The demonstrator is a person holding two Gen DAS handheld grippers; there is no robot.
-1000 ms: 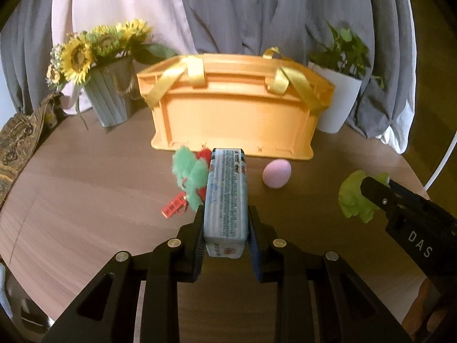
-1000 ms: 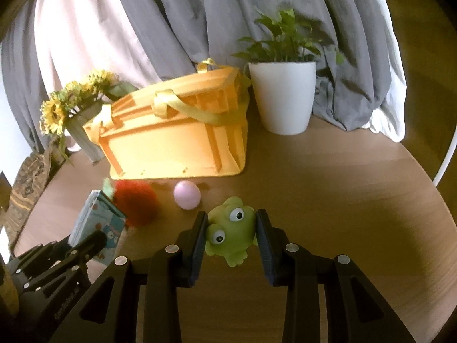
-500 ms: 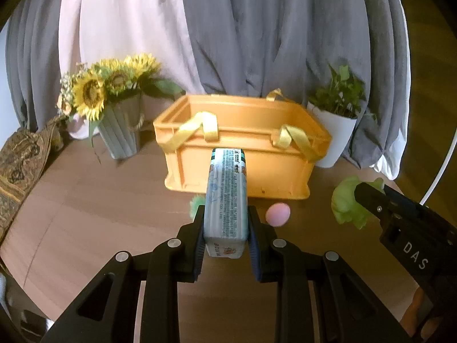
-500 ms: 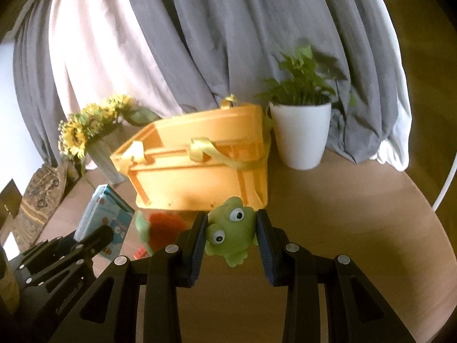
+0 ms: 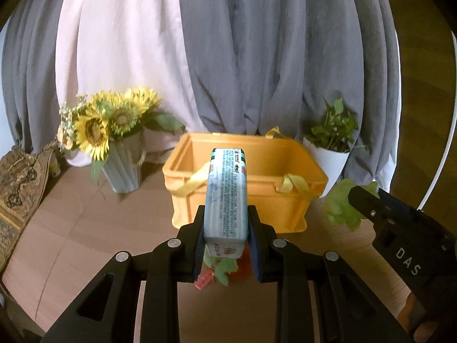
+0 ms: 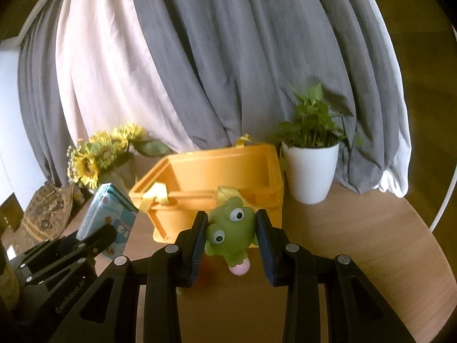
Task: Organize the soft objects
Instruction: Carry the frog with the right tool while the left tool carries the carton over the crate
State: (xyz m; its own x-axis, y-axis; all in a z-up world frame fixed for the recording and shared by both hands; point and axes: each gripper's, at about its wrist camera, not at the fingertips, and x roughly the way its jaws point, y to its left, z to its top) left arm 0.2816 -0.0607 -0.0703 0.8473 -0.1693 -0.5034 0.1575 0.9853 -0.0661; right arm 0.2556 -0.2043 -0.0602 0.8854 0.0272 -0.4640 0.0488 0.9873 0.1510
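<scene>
Left hand-held gripper (image 5: pixel 225 245) clamped on tissue pack (image 5: pixel 227 197), right hand-held gripper (image 6: pixel 231 240) clamped on frog (image 6: pixel 228 228), both before orange crate (image 5: pixel 288 208)

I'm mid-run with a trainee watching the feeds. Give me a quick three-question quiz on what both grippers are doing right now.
1. True or false: the left gripper is shut on a tissue pack.
2. What does the right gripper hold? A) pink egg B) green frog toy C) sunflower
3. Fill in: the yellow crate stands between the sunflower vase and the white ____ pot.

Key:
1. True; the pack sits clamped between the fingers, long edge pointing toward the crate.
2. B; the frog is gripped at its sides, eyes facing the camera.
3. Plant.
</scene>
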